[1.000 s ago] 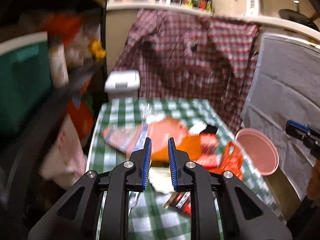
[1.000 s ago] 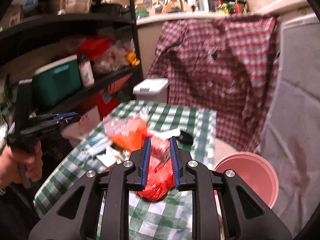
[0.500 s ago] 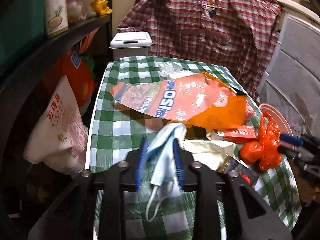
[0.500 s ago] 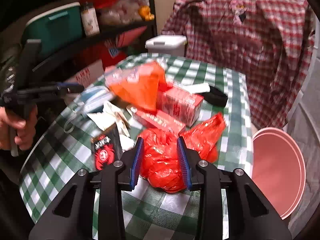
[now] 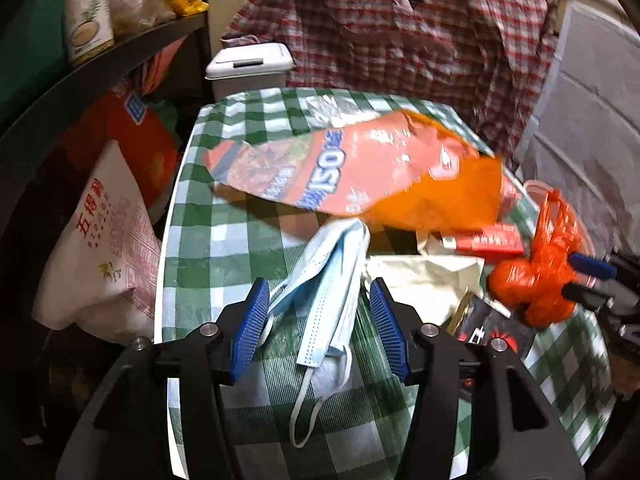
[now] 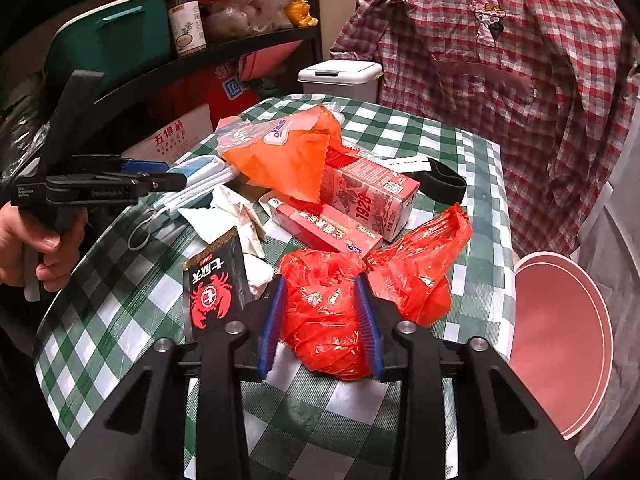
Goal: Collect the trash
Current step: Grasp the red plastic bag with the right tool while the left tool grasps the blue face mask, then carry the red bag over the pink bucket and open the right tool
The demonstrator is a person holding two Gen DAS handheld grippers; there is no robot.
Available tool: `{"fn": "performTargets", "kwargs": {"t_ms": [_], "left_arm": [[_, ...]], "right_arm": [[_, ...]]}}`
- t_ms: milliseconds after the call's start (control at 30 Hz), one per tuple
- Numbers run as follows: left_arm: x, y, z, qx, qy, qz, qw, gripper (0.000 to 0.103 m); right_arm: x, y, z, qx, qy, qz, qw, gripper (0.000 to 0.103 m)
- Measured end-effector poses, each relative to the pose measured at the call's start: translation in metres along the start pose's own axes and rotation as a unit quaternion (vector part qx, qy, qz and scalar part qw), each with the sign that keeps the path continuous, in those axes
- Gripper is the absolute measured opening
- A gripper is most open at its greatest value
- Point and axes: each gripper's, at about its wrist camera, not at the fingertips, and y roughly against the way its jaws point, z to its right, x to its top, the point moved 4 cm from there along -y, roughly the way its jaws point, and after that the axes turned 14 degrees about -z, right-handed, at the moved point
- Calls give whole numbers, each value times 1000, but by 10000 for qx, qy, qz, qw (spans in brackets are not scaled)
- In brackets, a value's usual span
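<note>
left gripper [image 5: 318,320]: jaws opening, crumpled pale-blue paper face mask [image 5: 332,280] between them, untouched. right gripper [image 6: 320,320]: jaws closing, pads pressing a crumpled red plastic bag [image 6: 324,320] between them.

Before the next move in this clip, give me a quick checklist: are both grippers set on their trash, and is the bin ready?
1. Mask between left gripper fingers: ok, though the fingers are opening and not pressing it.
2. Red bag between right gripper fingers: ok, fingers closing on it.
3. Firm grip on the red bag: cannot tell.
4. Pink bin open and beside the table: ok.
5. Mask loop free of other trash: ok.
6. Black packet clear of right fingers: not ok, it lies right beside them.
</note>
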Motion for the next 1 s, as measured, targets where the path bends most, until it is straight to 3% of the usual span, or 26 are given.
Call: {"fn": "performTargets", "kwargs": {"t_ms": [33,100,200,667,1000], "left_arm": [[-1,-2,1,39,-42,-56,10000,49],[-2,-6,1,98,-46,-165,9998,18],[-3,-2,-1,112,-45,-160,9998,3],[-13,65,7,62,60,333,9994,2],[-13,110,34,3,231,781,9967,2]], "right_arm": [[-1,0,0,-4,6,-6,10000,28],[-1,1,1,19,14,5,10000,20],[-1,7,4,64,-46,70,9999,14],[-10,65,17,88,-297,541,9981,11],[-14,105,22,-12,-439,917,9948,11]]}}
